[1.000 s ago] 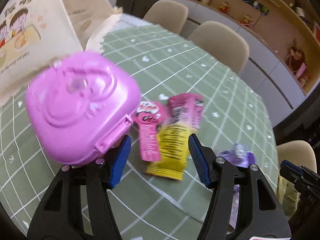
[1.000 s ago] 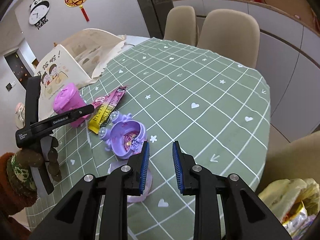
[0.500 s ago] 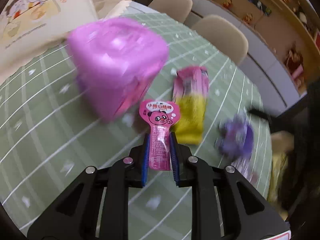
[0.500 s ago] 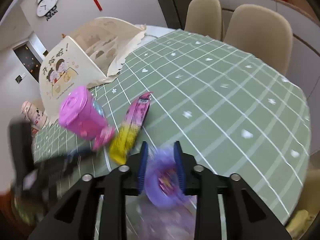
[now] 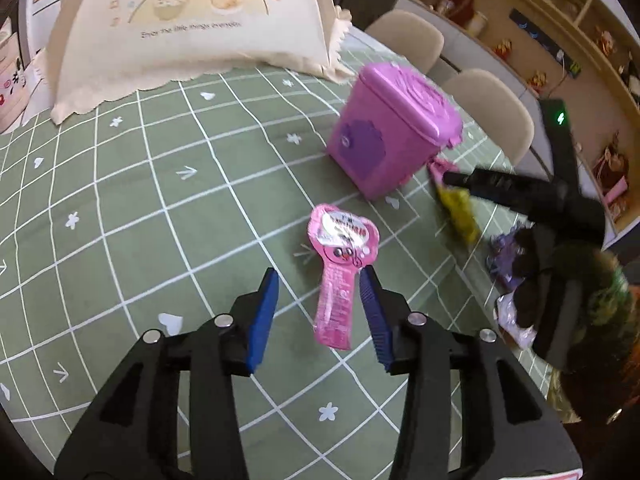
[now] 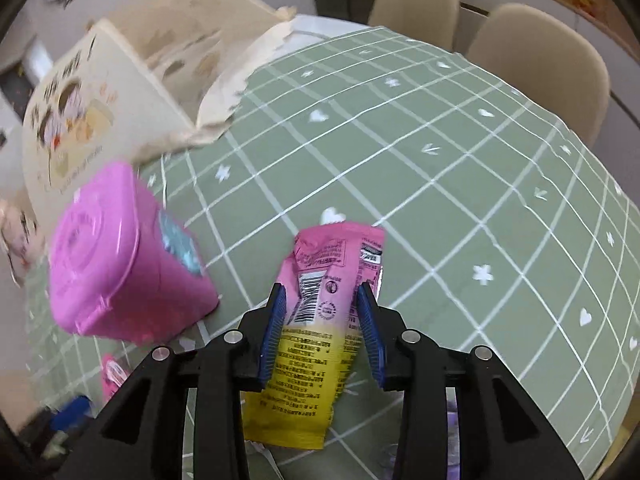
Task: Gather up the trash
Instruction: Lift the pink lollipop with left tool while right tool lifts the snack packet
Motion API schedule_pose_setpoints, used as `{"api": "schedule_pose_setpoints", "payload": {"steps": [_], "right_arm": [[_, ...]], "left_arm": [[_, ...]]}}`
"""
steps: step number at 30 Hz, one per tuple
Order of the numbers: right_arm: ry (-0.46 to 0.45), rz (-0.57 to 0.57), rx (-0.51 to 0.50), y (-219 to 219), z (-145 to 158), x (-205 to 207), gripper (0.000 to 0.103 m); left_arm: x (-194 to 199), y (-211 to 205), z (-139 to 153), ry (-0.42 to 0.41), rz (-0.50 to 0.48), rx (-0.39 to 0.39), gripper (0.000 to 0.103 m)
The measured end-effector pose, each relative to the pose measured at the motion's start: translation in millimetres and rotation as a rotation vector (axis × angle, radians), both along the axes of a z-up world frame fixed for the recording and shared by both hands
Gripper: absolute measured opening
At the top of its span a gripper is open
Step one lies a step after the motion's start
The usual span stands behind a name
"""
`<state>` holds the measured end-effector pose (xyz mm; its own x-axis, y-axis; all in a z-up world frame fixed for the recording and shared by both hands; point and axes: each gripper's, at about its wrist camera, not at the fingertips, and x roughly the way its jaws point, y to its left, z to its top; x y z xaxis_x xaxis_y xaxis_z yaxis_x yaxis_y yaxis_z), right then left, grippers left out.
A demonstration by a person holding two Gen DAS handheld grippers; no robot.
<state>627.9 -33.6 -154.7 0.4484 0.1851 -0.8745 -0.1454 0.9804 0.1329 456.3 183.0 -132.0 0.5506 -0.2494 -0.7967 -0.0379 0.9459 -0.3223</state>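
Two crinkly wrappers and a pink plastic bin on the checked tabletop

Our left claw [image 5: 320, 312] sits spread around the glossy keyhole-shaped lollipop wrapper [image 5: 338, 270]; our right claw [image 6: 322, 328] brackets the crumpled pink-yellow snack pouch [image 6: 320, 332], clamped or not we can't tell; the smooth boxy bin [image 5: 394, 128] stands just beyond.

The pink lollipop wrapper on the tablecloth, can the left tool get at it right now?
Probably yes. The pink lollipop wrapper lies flat on the green tablecloth with its narrow end between the open fingers of the left tool. Nothing covers it, and the pink bin stands well beyond.
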Motion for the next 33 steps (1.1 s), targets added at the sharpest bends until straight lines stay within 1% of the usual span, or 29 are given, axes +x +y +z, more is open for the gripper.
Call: {"api": "schedule_pose_setpoints", "payload": {"steps": [3,4,6,8,10,12,13,15,18,19,22,25,27,29,31,33], "right_arm": [[-0.009,0.041,-0.011,3.9,0.2,-9.4,0.034],[-0.012,0.052,-0.013,3.8,2.0,-13.1,0.027],[-0.024,0.074,-0.011,1.7,8.8,-22.9,0.020],[-0.039,0.088,0.003,-2.8,18.3,-34.6,0.018],[-0.060,0.090,0.023,-10.6,31.2,-48.9,0.017],[-0.081,0.070,0.045,-22.1,43.6,-64.6,0.017],[-0.091,0.052,0.061,-30.4,49.3,-74.0,0.017],[-0.099,0.024,0.085,-43.9,55.5,-89.4,0.017],[-0.109,-0.012,0.089,-62.4,59.6,-118.2,0.017],[-0.110,-0.020,0.085,-67.1,59.5,-127.2,0.017],[-0.103,-0.048,0.081,-82.3,58.1,-155.2,0.017],[-0.083,-0.064,0.076,-90.7,55.0,-180.2,0.017],[-0.073,-0.063,0.066,-92.2,51.8,-195.7,0.017],[-0.054,-0.067,0.069,-92.7,46.9,-207.9,0.017],[-0.030,-0.065,0.078,-91.8,41.4,-215.3,0.017],[-0.010,-0.054,0.082,-86.1,35.8,-225.4,0.017]], "left_arm": [[1.5,3.7,4.4,-0.009,0.006,-0.020,0.042],[2.8,3.5,5.6,-0.015,0.004,-0.023,0.042],[4.0,1.8,6.3,-0.025,-0.004,-0.031,0.042],[2.0,1.3,9.0,-0.035,-0.027,-0.044,0.043],[3.7,2.3,11.6,-0.052,-0.046,-0.053,0.048],[6.8,2.9,16.2,-0.076,-0.072,-0.048,0.052],[8.2,2.1,16.5,-0.077,-0.088,-0.042,0.054],[11.9,-3.0,15.6,-0.068,-0.135,-0.009,0.054],[17.8,-15.2,11.4,-0.057,-0.194,0.067,0.054],[20.8,-20.8,8.1,-0.050,-0.212,0.106,0.054],[29.0,-31.6,-1.6,-0.030,-0.242,0.169,0.054],[36.1,-37.9,-9.9,-0.015,-0.248,0.209,0.054],[40.1,-41.7,-14.5,-0.009,-0.250,0.221,0.054],[42.4,-44.2,-17.6,0.002,-0.255,0.217,0.054],[43.4,-46.1,-18.9,0.010,-0.257,0.203,0.046],[41.5,-48.4,-18.0,0.012,-0.269,0.177,0.046]]}}
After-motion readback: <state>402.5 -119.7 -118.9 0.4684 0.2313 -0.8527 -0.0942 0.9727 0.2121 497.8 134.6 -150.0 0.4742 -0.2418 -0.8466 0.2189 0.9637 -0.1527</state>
